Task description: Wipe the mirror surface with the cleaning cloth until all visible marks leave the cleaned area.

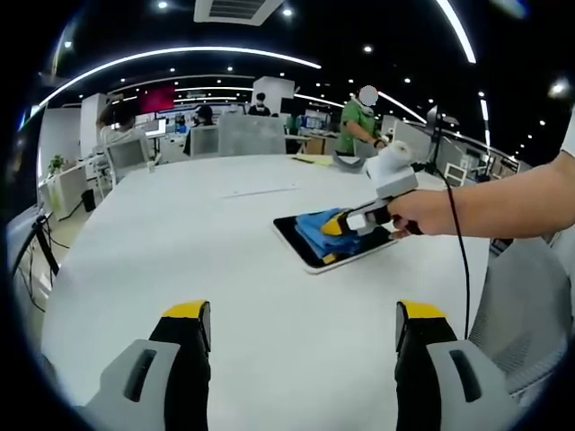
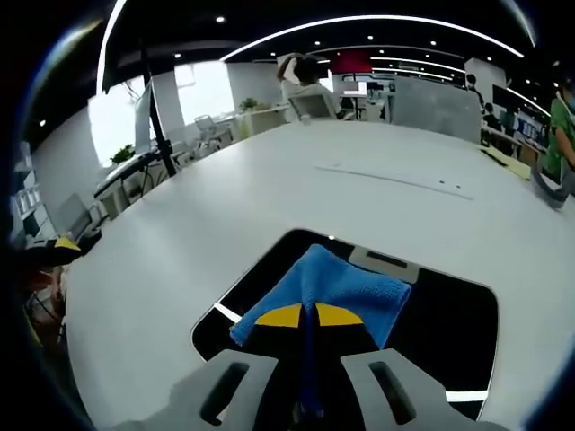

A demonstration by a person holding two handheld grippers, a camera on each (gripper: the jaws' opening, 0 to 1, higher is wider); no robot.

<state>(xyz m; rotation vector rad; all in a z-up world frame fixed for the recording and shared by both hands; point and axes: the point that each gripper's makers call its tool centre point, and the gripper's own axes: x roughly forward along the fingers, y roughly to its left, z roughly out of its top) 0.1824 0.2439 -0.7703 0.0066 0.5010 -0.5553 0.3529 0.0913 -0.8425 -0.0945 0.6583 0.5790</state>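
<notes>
A dark rectangular mirror (image 1: pixel 296 235) (image 2: pixel 449 323) lies flat on the white table (image 1: pixel 180 233) (image 2: pixel 269 197). A blue cleaning cloth (image 1: pixel 316 226) (image 2: pixel 337 283) rests on the mirror. My right gripper (image 1: pixel 334 226) (image 2: pixel 308 316) is shut on the cloth's near edge and presses it against the glass, held by a person's hand (image 1: pixel 429 212). My left gripper (image 1: pixel 304 325) hovers open over the table's near side, well short of the mirror, with nothing between its fingers.
A grey chair (image 1: pixel 530 305) stands by the table's right side. Papers (image 1: pixel 314 160) lie at the far edge. People and desks fill the room behind. A tripod stand (image 2: pixel 157 117) rises beyond the table's left edge.
</notes>
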